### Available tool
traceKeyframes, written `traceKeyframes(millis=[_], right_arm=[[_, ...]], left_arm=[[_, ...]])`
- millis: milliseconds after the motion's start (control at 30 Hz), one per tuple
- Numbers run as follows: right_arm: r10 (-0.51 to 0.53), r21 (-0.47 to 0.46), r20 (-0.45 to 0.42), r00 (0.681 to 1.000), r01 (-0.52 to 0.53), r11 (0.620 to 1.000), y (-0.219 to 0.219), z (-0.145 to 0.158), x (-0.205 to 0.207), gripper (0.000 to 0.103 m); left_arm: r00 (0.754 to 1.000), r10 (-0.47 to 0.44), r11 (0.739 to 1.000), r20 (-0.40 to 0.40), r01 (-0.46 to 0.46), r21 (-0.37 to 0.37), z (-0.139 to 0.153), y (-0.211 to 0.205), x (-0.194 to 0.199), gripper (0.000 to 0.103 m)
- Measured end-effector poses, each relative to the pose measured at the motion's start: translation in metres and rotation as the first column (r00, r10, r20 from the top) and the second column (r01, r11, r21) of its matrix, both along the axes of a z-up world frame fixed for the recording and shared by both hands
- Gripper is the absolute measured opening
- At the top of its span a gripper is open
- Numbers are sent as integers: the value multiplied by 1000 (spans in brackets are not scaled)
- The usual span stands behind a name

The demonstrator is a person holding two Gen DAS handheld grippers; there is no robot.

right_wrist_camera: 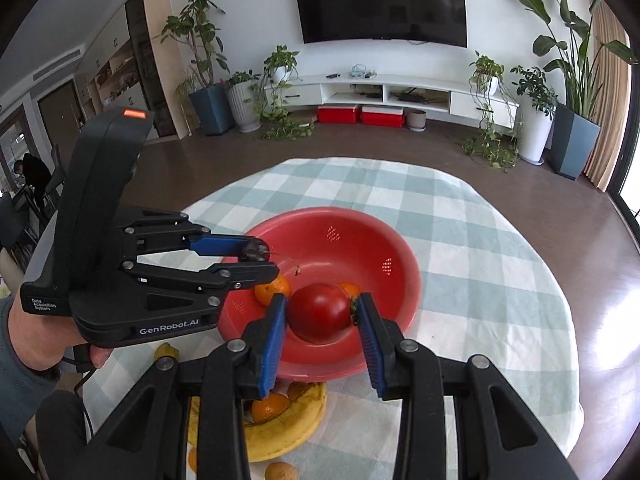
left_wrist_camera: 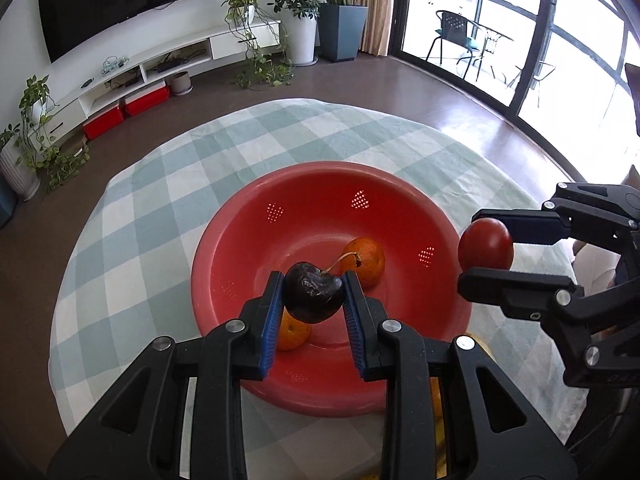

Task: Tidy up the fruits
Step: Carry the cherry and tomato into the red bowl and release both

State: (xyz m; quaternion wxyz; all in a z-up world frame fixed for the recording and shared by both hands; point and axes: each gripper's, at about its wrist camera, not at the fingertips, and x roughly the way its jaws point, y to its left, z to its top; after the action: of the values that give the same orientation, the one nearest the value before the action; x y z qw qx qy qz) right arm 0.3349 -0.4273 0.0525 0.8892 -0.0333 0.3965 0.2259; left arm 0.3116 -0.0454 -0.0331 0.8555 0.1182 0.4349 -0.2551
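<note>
Two handheld grippers hover over a red bowl (left_wrist_camera: 400, 200) on a round table with a green-checked cloth (left_wrist_camera: 180, 168). The left gripper (left_wrist_camera: 314, 294) clamps a dark cherry (left_wrist_camera: 314, 298) above the bowl. The right gripper (right_wrist_camera: 320, 312) pinches a red tomato (right_wrist_camera: 320, 312) at the bowl's near edge. Two oranges (left_wrist_camera: 366, 260) lie inside the bowl. A yellow dish (right_wrist_camera: 296, 428) nearby holds what looks like another orange, partly hidden.

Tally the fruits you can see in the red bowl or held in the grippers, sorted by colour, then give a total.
Orange: 2, both lying in the red bowl: one, another.
Dark purple: 1, the cherry held by the left gripper.
Red: 1, the tomato held by the right gripper.
Total: 4
</note>
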Motion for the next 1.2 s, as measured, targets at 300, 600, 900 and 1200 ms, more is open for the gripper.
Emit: traceKeyframes(millis=[300,600,900,1200], right_arm=[[50,-90,-99,994,-59,994,20,-41,22,38],[66,-133,-151,986,-87,987,25,-63,25,39],[69,-153,-145,987,-91,984,31,-65,22,40],[64,-153,-133,989,-84,985,32,-62,19,43]], left_arm=[[999,-29,998,-21,30,47,-32,-17,18,27],[998,-33,998,-44,35,58,-51,-16,22,28],[999,-34,998,-35,36,59,-50,-15,17,28],[1000,-16,999,-16,17,44,-43,-11,9,35]])
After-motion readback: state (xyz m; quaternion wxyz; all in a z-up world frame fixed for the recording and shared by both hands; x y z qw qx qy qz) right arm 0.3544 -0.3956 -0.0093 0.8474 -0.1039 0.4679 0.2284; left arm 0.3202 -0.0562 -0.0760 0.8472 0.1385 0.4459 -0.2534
